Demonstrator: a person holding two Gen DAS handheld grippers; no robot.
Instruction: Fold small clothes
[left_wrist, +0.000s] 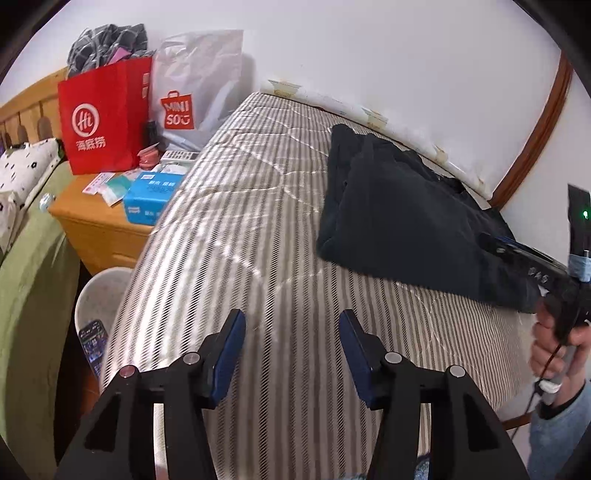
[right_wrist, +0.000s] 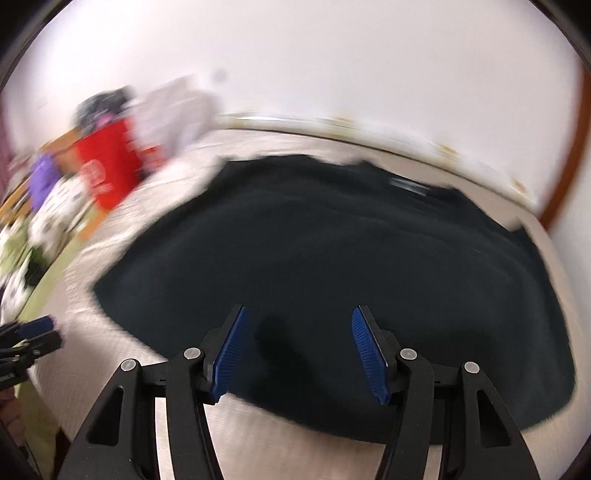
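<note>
My left claw (left_wrist: 291, 343) and right claw (right_wrist: 299, 339) gape empty over the soft dark garment (right_wrist: 332, 266) (loosely folded) on the striped quilted mattress (left_wrist: 240, 221).

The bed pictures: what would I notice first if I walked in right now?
Probably the big dark garment lying on the striped mattress, over on the side near the white wall. Next, the bright red paper bag standing on the wooden nightstand beside the bed. Closest of all, the left hand-held gripper hangs open over bare mattress, and the right hand-held gripper hangs open over the garment.
</note>
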